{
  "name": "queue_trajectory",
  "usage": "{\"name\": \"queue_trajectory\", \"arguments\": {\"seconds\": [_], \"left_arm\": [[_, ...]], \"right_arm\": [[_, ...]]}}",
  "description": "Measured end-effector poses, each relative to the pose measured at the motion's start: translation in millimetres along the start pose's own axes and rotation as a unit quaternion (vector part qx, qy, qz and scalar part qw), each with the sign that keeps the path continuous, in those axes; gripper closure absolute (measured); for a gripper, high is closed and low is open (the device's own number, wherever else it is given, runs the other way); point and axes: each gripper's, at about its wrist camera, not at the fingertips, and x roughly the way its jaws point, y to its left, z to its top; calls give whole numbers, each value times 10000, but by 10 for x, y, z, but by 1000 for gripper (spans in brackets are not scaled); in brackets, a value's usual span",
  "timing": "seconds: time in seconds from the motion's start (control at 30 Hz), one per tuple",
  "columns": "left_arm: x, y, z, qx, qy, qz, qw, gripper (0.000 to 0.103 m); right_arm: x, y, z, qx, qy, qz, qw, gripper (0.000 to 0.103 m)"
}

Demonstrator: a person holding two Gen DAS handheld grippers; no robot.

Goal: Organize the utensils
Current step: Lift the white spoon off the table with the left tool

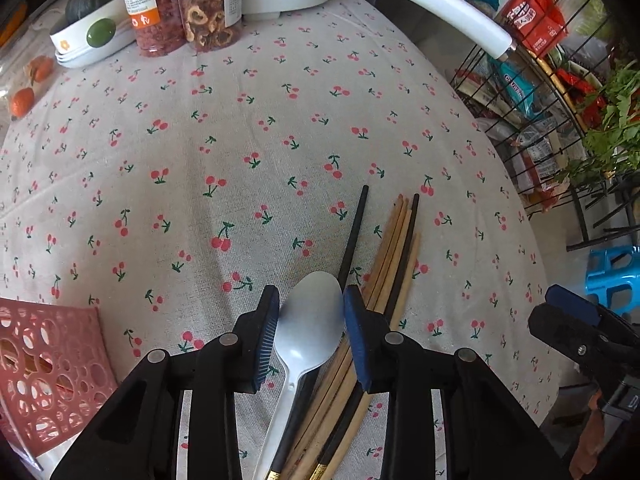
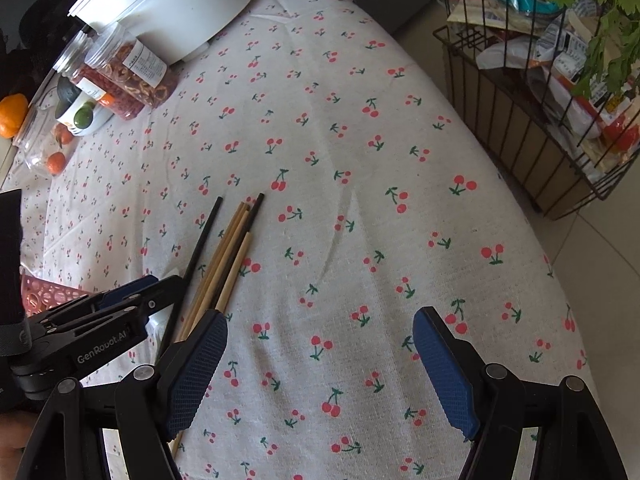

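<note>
Left wrist view: my left gripper [image 1: 310, 312] pinches spoon [image 1: 310, 320] bowl, pads touching, over chopsticks [image 1: 394, 248].
Right gripper [image 2: 320, 372]: I see it spread wide, empty.

Left gripper [image 1: 310, 312]: matte black plastic arms, angular and branching, with round silver-grey rivet heads at the pivots; its fingers [image 1: 266, 338] carry dark blue ribbed pads on their inner faces; pale slots show between the near struts. Right gripper [image 2: 320, 368]: the same black frame and silver rivets; its pads [image 2: 444, 372] are dark blue with a fine cross-hatched texture; white lettering "GenRobot.AI" runs along the left gripper's black side arm, beside small screws.
</note>
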Motion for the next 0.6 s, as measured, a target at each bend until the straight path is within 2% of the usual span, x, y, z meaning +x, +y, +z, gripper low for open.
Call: {"name": "queue_trajectory", "arguments": {"seconds": [0.27,0.47,0.6], "left_arm": [[-614,13,-250,224,-760,-100,9968,68],[-1263,166,-614,399,-1529,-265,9871,68],[-1564,342,-858,403,-1849,-416,9811,68]], "right_arm": [[122,104,1,-87,105,-126,9998,22],[304,273,-22,-191,276,-200,9992,22],[460,392,-47,-202,439,-150,9987,22]]}}
